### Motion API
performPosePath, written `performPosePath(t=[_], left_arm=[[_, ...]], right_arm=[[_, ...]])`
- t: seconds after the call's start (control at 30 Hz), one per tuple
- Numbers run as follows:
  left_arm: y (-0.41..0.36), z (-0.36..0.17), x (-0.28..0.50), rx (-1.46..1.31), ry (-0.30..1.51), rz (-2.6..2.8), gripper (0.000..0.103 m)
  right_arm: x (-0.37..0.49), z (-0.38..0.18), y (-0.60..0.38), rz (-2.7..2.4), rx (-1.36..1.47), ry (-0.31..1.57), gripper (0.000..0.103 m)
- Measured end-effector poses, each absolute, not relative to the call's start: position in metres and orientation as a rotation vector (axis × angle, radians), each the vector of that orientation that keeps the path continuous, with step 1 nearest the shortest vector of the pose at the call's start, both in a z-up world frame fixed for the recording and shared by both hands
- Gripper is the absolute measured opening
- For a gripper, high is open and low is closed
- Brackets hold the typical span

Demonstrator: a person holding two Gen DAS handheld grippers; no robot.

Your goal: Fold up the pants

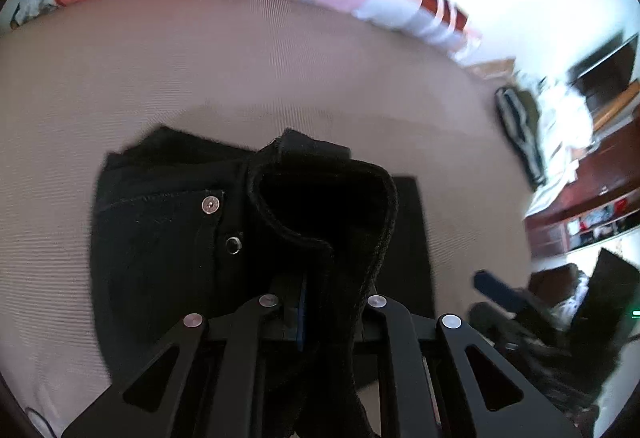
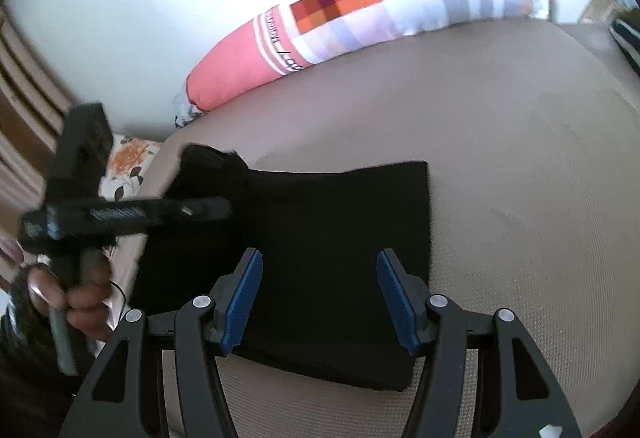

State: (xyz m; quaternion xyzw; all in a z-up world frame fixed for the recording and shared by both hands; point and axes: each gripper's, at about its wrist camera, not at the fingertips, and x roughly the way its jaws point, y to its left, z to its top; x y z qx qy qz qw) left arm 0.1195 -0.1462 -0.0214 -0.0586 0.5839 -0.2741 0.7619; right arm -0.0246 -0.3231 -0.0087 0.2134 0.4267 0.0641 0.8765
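Black pants lie folded on a beige mattress. In the left wrist view the pants show a pocket with metal rivets, and a thick fold of the waistband rises between my fingers. My left gripper is shut on that fold and lifts it; it also shows in the right wrist view, at the pants' left end. My right gripper is open with blue pads, hovering over the near part of the pants, holding nothing.
A long pillow, pink with orange checks, lies along the wall at the mattress's far side. A floral sheet shows at the mattress's left edge. Shelves and clutter stand beyond the right edge.
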Motion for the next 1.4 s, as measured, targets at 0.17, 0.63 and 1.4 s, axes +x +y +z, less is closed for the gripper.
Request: performPosePath(t=[0.17, 0.63, 1.4], left_arm=[[-0.170, -0.046, 0.114, -0.061, 1.261, -0.562, 0.020], [-0.123, -0.007, 0.094, -0.108, 1.114, -0.682, 0.064], [0.009, -0.065, 0.119, -0.150, 1.164, -0.295, 0.065]], right_arm=[[-0.024, -0.023, -0.336, 0.135, 0.509, 0.910, 0.057], [-0.006, -0.046, -0.343, 0.312, 0.636, 0.978, 0.059], [0.064, -0.094, -0.314, 0.482, 0.778, 1.048, 0.016]])
